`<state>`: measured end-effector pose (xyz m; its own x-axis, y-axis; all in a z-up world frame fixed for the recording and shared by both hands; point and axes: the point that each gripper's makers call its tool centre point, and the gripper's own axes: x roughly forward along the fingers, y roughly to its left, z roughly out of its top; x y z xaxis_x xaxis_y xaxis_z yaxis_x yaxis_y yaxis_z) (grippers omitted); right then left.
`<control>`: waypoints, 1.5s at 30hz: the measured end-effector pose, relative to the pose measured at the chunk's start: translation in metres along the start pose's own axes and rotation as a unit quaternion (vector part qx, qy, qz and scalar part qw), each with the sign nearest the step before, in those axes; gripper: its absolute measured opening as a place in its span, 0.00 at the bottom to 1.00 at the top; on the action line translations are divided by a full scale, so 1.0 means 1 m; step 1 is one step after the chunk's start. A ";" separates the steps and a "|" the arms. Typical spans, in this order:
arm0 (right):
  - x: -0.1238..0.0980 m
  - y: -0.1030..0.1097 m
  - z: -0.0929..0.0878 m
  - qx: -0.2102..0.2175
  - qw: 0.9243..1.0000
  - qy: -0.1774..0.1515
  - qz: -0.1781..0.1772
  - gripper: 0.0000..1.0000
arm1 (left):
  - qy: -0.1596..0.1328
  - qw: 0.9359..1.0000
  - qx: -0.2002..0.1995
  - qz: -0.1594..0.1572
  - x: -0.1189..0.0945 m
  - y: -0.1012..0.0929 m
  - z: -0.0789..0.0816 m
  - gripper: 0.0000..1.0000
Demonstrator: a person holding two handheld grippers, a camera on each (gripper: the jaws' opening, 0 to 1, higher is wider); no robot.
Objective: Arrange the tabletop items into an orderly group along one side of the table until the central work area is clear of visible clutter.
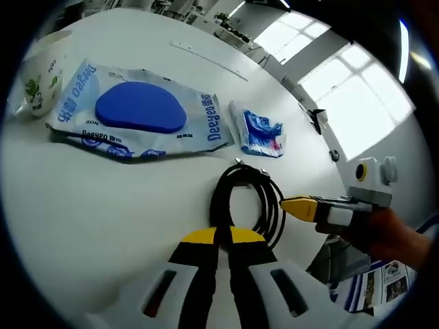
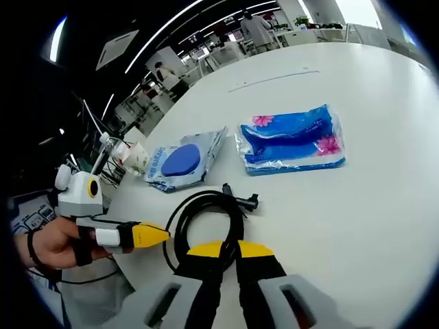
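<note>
The black cable coil [image 1: 248, 200] lies on the white table [image 1: 103, 226], near the side edge. The left gripper [image 1: 223, 240] is clenched on the coil's near loop. In the right gripper view, the right gripper [image 2: 230, 248] is clenched on the same coil [image 2: 206, 219] too. Far behind the coil lie the wet wipes pack [image 1: 140, 113] and the blue tissue pack [image 1: 260, 133]. A paper cup [image 1: 41, 75] stands at the far left. The near table has lots of open room.
</note>
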<state>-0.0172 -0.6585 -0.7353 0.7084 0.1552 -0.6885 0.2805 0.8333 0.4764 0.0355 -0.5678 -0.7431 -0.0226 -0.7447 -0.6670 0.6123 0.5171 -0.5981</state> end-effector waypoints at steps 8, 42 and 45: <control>-0.006 0.000 -0.001 -0.012 1.000 0.008 0.017 0.08 | -0.006 1.000 0.000 0.002 -0.006 -0.004 -0.003 0.01; -0.007 -0.117 0.079 0.015 0.992 -0.023 -0.122 0.12 | -0.027 0.988 0.133 0.068 -0.091 0.069 0.008 0.27; -0.009 -0.117 0.082 0.014 0.992 -0.025 -0.127 0.15 | -0.031 0.987 0.140 0.078 -0.104 0.080 0.013 0.29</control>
<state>-0.0029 -0.8010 -0.7399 0.6437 -0.0844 -0.7606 0.4712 0.8269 0.3069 0.0967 -0.4544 -0.7157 0.1314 -0.6945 -0.7074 0.7989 0.4966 -0.3392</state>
